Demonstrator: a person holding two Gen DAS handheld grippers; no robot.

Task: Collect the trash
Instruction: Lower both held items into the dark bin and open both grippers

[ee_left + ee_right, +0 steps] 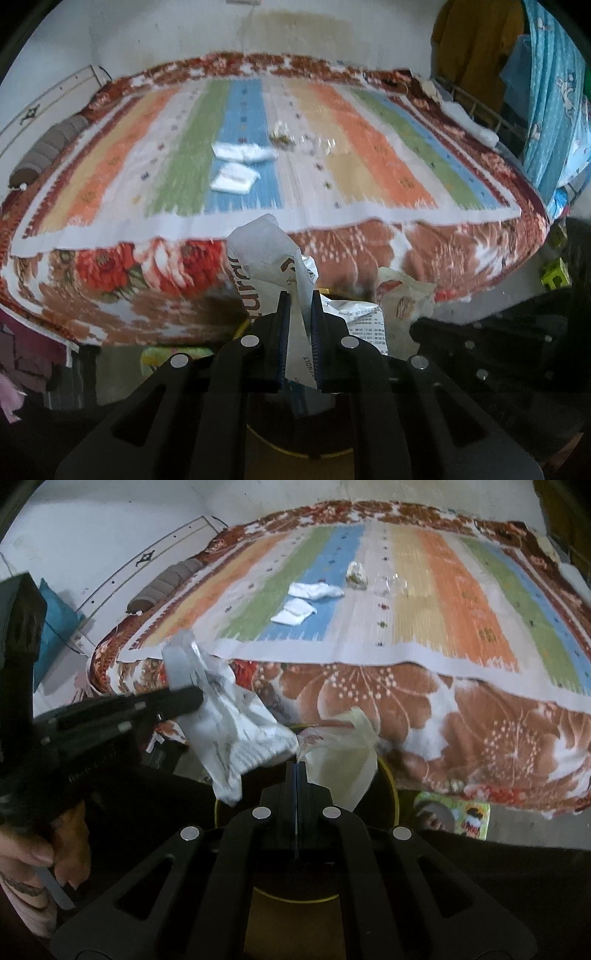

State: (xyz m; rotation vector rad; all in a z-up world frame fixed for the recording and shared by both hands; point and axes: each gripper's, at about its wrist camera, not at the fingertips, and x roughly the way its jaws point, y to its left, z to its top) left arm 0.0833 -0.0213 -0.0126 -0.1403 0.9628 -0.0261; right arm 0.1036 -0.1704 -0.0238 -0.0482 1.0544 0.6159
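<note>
Bed [461,258]: one, fills most of both views; brown floral blanket hangs over the near edge
Mat [258,147]: one, striped in orange, green, blue and cream, laid on the bed; its near edge stops short of the bed's near edge
Room: pale wall [166,33] behind the bed's far edge; clothes [476,40] and a blue cloth [554,110] hang past the bed's right edge; one grey bolster [48,147] lies at the left edge
Bin [388,786]: one, dark with a yellow rim, on the floor against the bed's near edge, under both grippers
Grippers: two, both above the bin and close together
Left gripper [298,295]: jaws nearly closed, pinching a crumpled printed white bag [266,251] that stands up out of the fingers
Right gripper [296,764]: jaws fully closed on the corner of a thin clear wrapper [343,753], which fans out to the right over the bin rim
Trash held: two pieces, one per gripper, the bag touching the wrapper in the right view
Trash on mat: two white tissues [236,166] side by side on the blue stripe; one small crumpled scrap [280,134] just right of them; one clear plastic piece [321,144] further right, too blurred to name; all near the mat's middle, well apart from its edges
Open room: mat bare around the trash on every side; narrow floor strip along the bed's near edge, with a bright printed item [461,812] on it right of the bin
Hand [29,853]: one in view, at the left edge of the right view, gripping the left gripper's handle
</note>
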